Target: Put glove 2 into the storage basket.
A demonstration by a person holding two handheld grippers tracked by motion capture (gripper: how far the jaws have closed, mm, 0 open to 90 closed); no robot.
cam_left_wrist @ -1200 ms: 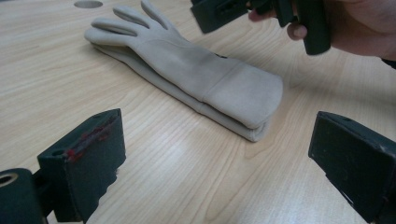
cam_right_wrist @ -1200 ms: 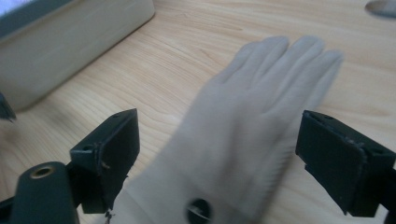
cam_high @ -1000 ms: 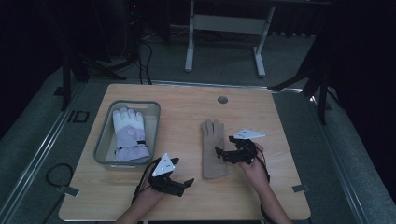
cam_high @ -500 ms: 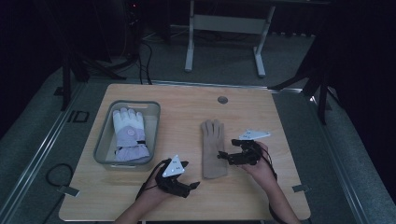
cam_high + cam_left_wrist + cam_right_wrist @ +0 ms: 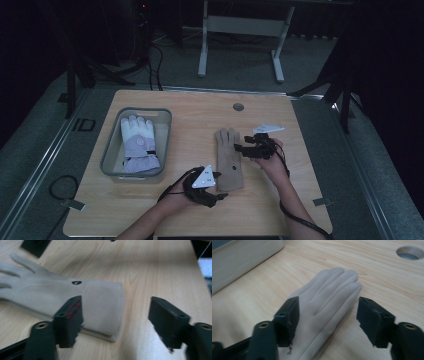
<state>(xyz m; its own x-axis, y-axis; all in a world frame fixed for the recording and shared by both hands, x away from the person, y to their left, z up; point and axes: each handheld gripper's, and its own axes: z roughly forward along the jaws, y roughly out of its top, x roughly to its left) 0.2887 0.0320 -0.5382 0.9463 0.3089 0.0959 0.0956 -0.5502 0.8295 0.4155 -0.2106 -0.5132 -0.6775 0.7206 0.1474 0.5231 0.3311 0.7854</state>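
Both hands have slid in on the beige glove (image 5: 229,159) since a second ago, and both claws have just been closing. The left claw (image 5: 116,323) straddles the cuff corner and the right claw (image 5: 328,320) brackets the fingers, each part-open with glove between the jaws but no pad pressing yet. The glove lies flat mid-counter (image 5: 200,112), right of the grey bin (image 5: 111,150) holding a white-and-lavender glove (image 5: 140,145); gripping both ends probably keeps it flat for a lift.
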